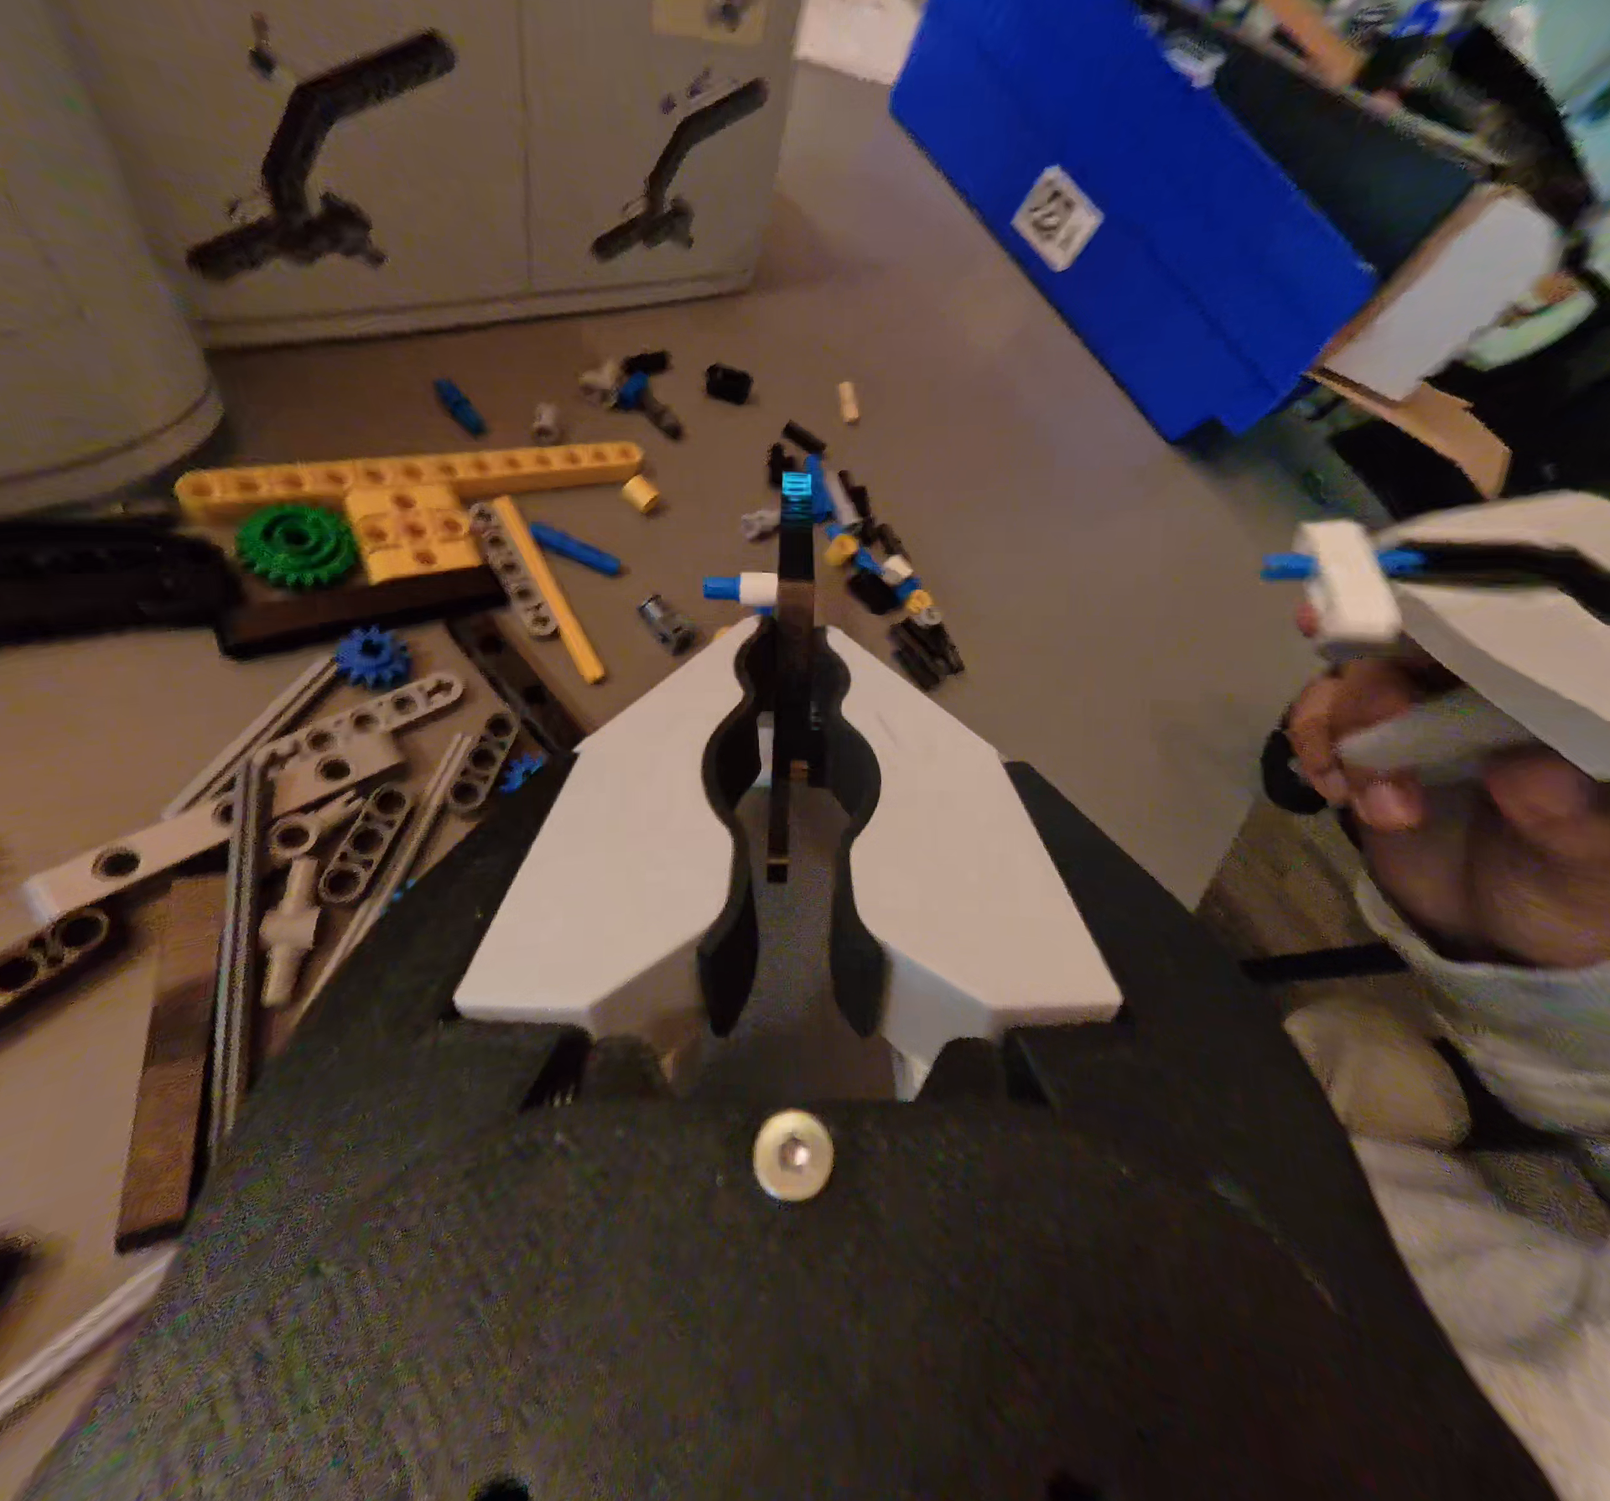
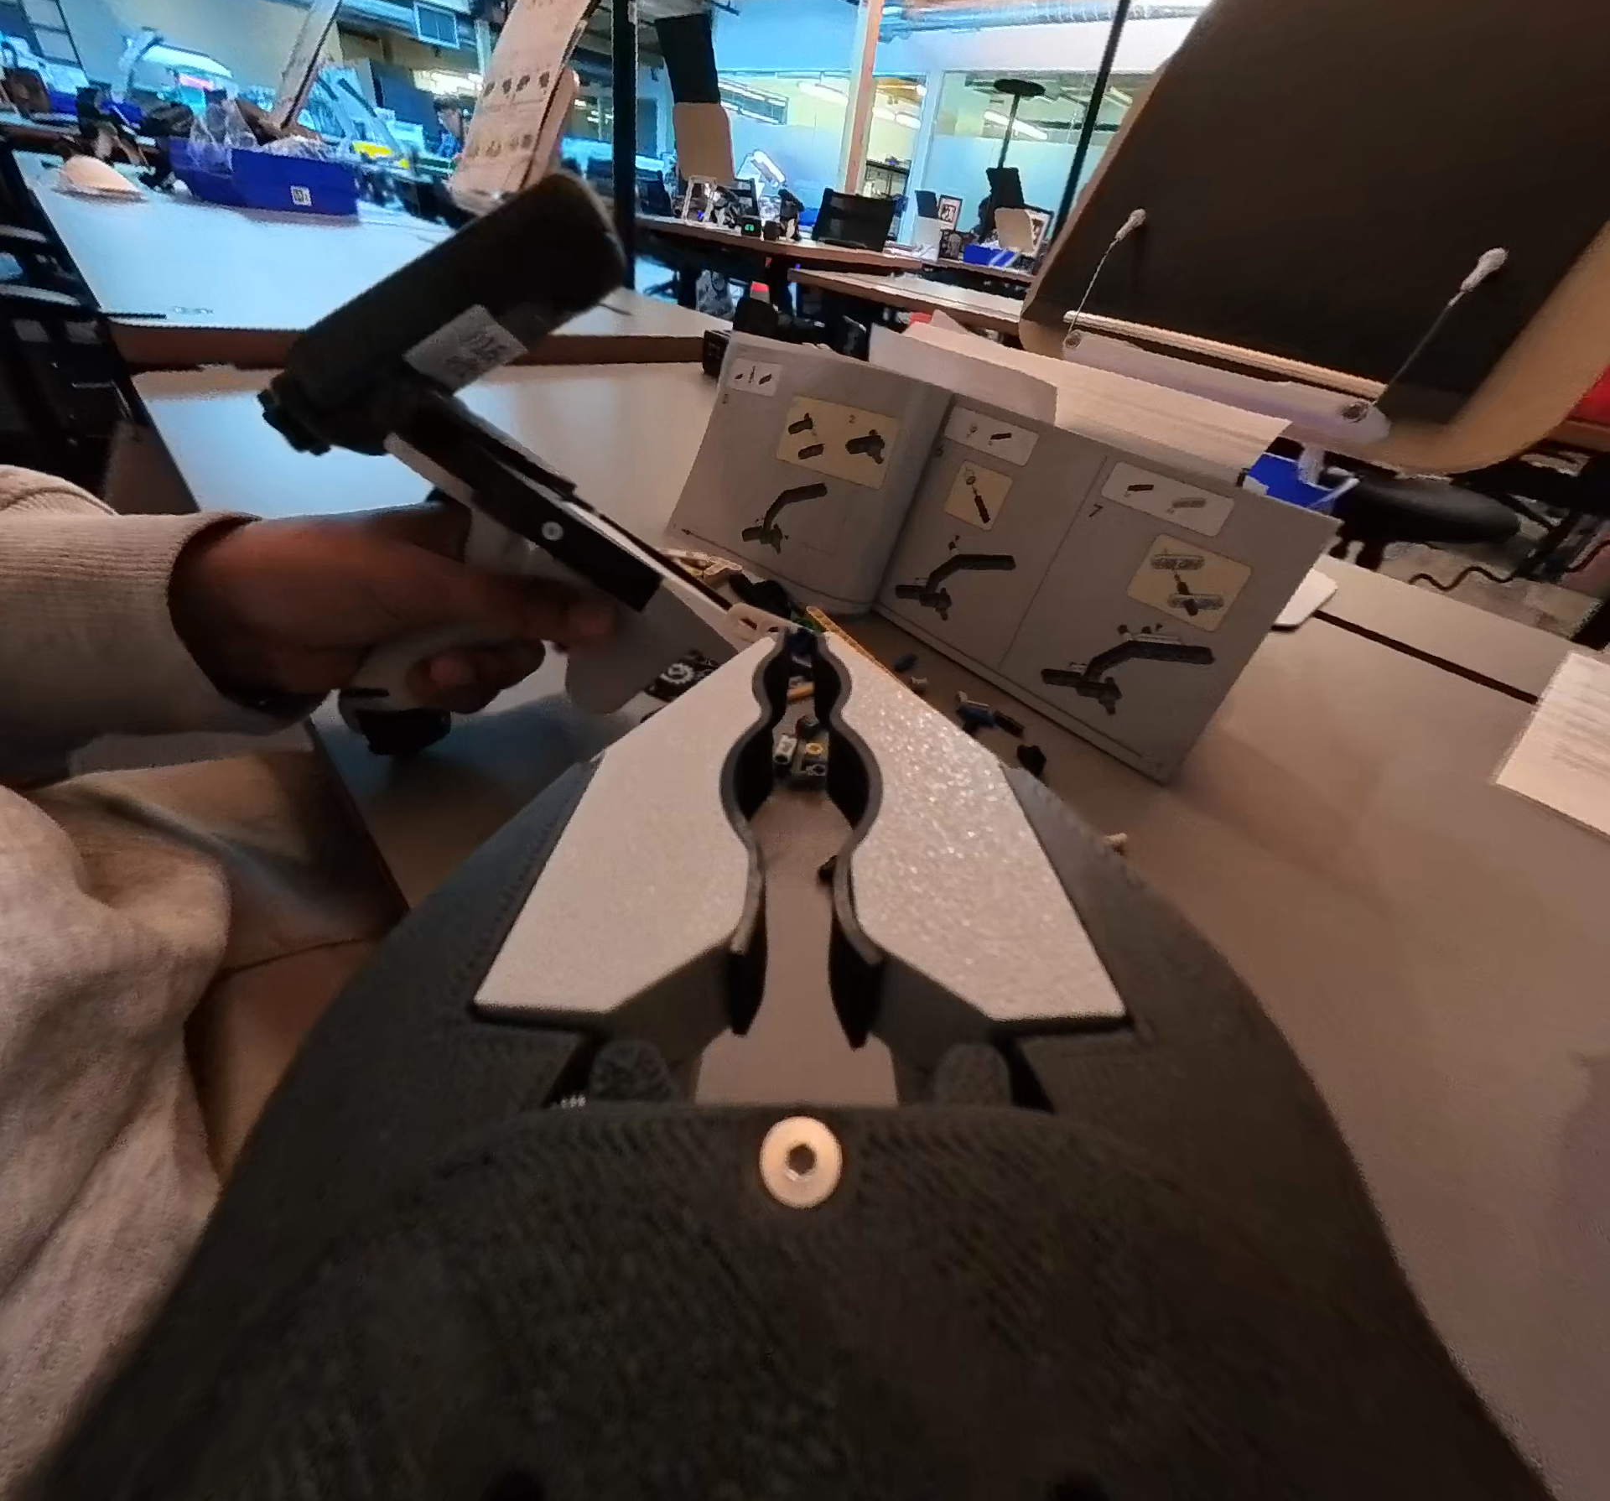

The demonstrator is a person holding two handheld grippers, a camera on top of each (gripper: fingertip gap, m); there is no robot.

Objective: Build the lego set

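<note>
Left gripper (image 1: 794, 640) is clamped on a thin black beam (image 1: 793, 675) standing upright between its fingers, a blue pin and white connector (image 1: 742, 588) sticking out its side. Right gripper (image 1: 1359, 579), over the tabletop's right edge, pinches one white block (image 1: 1346, 584) with a blue pin poking out each end, two in all. On the grey tabletop (image 1: 1045, 588): one green gear (image 1: 296, 544), one blue gear (image 1: 373, 656), one long yellow beam (image 1: 409, 473), a heap of grey beams (image 1: 348, 797) toward the left edge, small black and blue pins (image 1: 880, 562) mid-table. The open instruction booklet (image 2: 1002, 536) stands at the far edge.
</note>
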